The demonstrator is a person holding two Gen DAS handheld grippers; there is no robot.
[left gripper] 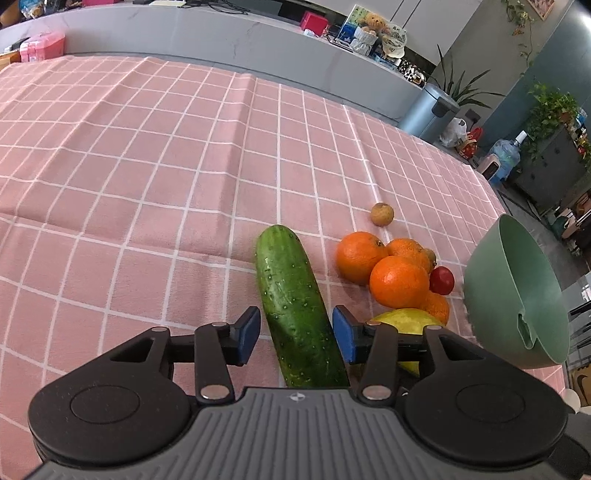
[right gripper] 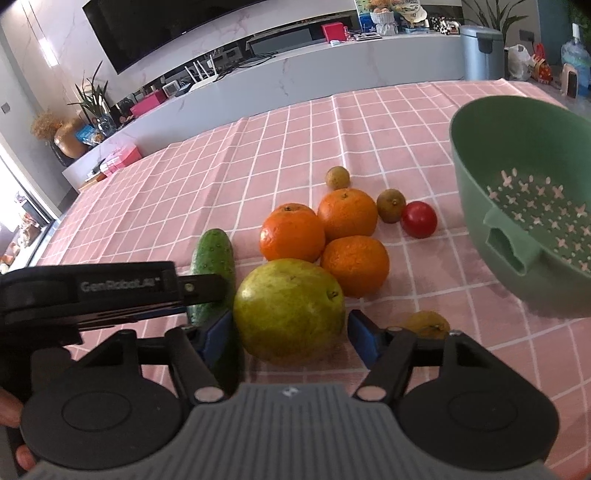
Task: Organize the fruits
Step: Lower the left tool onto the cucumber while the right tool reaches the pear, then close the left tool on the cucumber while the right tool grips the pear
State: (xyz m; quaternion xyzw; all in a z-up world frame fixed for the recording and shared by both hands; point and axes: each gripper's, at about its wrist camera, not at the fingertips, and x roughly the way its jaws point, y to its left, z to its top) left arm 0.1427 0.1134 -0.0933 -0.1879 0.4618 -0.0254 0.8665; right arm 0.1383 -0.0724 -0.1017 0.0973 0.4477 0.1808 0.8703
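A green cucumber (left gripper: 295, 295) lies on the pink checked cloth between the open fingers of my left gripper (left gripper: 295, 336); the pads stand a little off its sides. My right gripper (right gripper: 290, 332) is open around a large yellow-green pear (right gripper: 290, 308), also seen in the left wrist view (left gripper: 406, 321). Three oranges (right gripper: 321, 236) lie just beyond the pear, with a red tomato (right gripper: 419, 219), two small brown fruits (right gripper: 390, 205) and a small yellow-orange fruit (right gripper: 428, 325). A green colander bowl (right gripper: 532, 206) stands empty at the right. The left gripper's body (right gripper: 92, 295) shows over the cucumber (right gripper: 214, 254).
The table's pink cloth (left gripper: 147, 166) stretches far left and back. A grey counter (left gripper: 221, 33) with boxes and toys runs behind it. A bin (left gripper: 428, 110), plants and a water bottle stand beyond the table's right edge.
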